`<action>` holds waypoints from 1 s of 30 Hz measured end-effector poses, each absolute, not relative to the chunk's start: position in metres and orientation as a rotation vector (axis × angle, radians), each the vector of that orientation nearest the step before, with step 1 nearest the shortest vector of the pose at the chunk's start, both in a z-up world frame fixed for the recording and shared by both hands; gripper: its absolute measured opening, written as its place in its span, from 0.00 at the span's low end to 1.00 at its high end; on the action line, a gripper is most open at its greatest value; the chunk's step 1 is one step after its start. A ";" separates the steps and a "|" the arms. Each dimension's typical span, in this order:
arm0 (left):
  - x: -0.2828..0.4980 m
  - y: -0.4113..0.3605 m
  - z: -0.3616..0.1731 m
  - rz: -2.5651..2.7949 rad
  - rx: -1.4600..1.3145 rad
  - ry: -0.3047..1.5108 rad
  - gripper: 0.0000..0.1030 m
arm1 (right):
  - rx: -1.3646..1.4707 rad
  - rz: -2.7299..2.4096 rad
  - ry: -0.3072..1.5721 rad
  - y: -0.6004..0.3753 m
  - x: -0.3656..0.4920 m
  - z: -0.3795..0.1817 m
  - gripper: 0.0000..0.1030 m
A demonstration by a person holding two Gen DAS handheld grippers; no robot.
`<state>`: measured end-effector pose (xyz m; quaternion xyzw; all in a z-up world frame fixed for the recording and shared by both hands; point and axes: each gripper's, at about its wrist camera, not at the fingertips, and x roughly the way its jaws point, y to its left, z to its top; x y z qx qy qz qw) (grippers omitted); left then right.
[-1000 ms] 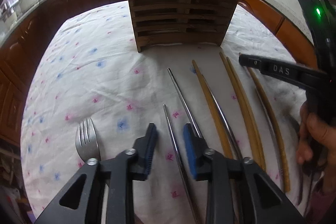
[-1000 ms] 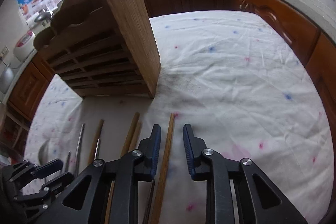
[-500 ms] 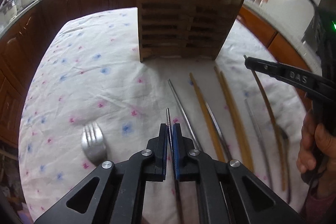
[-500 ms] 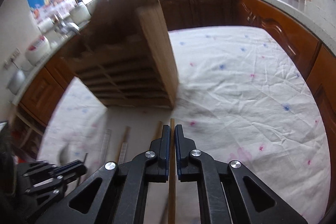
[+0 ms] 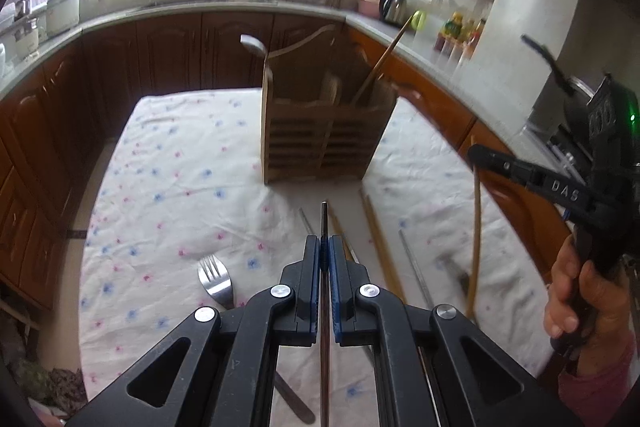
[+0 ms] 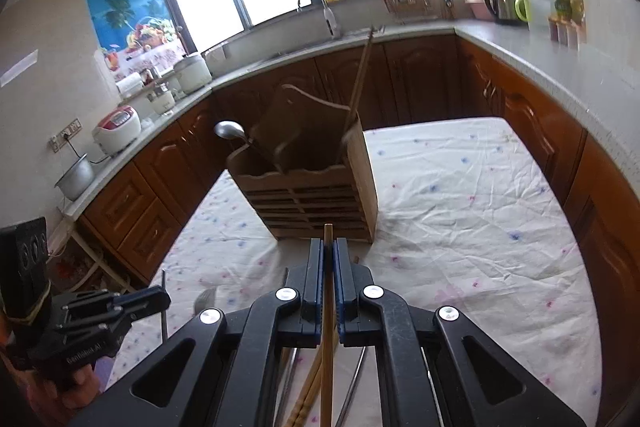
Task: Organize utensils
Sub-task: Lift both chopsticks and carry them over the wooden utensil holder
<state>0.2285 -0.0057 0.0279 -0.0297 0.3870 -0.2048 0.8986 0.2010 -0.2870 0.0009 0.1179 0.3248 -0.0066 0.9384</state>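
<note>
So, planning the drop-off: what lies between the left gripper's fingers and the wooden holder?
Left wrist view: only cloth and the far tips of chopsticks lying before the wooden holder.

The thin grey metal chopstick [image 5: 324,311] runs out of the left wrist view's bottom edge; the silver steel fork [image 5: 216,281] has its handle hidden behind the black gripper frame (tines alone show); the loose brown wooden chopsticks [image 5: 382,247] on the cloth are motion-blurred; the slatted wooden utensil holder [image 6: 308,195] hides its contents' lower ends.
</note>
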 end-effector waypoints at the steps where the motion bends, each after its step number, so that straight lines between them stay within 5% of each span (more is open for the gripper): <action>1: 0.223 -0.005 0.032 -0.427 -0.062 0.792 0.03 | 0.241 -0.010 0.655 -0.285 0.197 0.005 0.04; 30: 0.193 0.033 0.091 -0.424 -0.125 0.597 0.03 | 0.213 -0.036 0.445 -0.284 0.159 0.063 0.04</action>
